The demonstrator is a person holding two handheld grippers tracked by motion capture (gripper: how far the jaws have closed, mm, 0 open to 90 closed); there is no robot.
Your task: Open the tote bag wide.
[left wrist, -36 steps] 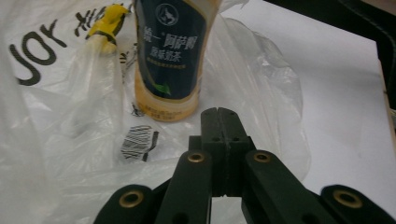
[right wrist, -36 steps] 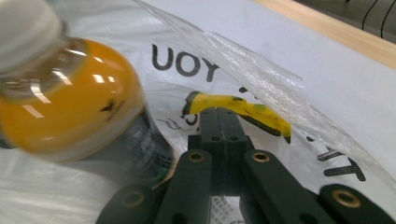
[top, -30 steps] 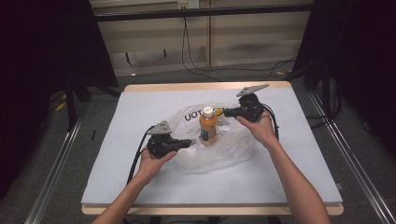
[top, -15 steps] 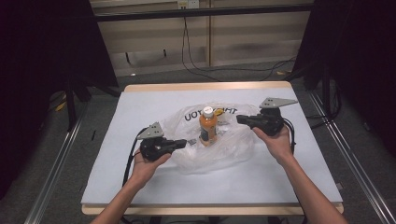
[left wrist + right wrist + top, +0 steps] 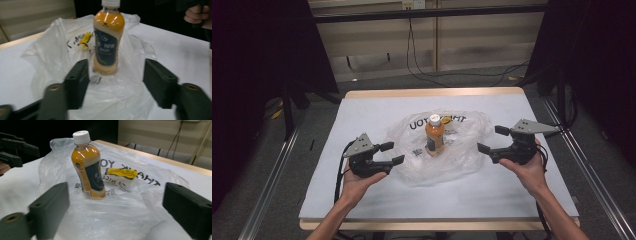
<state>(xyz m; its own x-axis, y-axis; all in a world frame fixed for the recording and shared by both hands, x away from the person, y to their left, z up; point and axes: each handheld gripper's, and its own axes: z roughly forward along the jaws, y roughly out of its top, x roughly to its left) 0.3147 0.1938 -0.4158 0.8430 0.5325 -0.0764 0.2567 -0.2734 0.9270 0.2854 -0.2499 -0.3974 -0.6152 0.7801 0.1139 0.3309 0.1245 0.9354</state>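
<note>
An orange drink bottle (image 5: pixel 435 135) with a white cap and dark label stands upright on a flattened clear plastic bag (image 5: pixel 439 147) printed with black letters and a yellow face. My left gripper (image 5: pixel 392 153) is open at the bag's left edge, its jaws pointing at the bottle (image 5: pixel 108 37), nothing between them. My right gripper (image 5: pixel 493 139) is open at the bag's right edge, also empty, facing the bottle (image 5: pixel 88 165). The bag (image 5: pixel 120 202) spreads under both views, and the bag (image 5: pixel 75 50) rises behind the bottle.
The white table top (image 5: pixel 362 115) has a wooden rim along the far side. Cables (image 5: pixel 340 172) trail from the left gripper toward the near edge. A metal frame rail (image 5: pixel 592 185) runs along the table's right side.
The right gripper has pulled away from the bottle to the bag's right edge. The left gripper has drawn back left and toward the near side. The bottle stands free.
</note>
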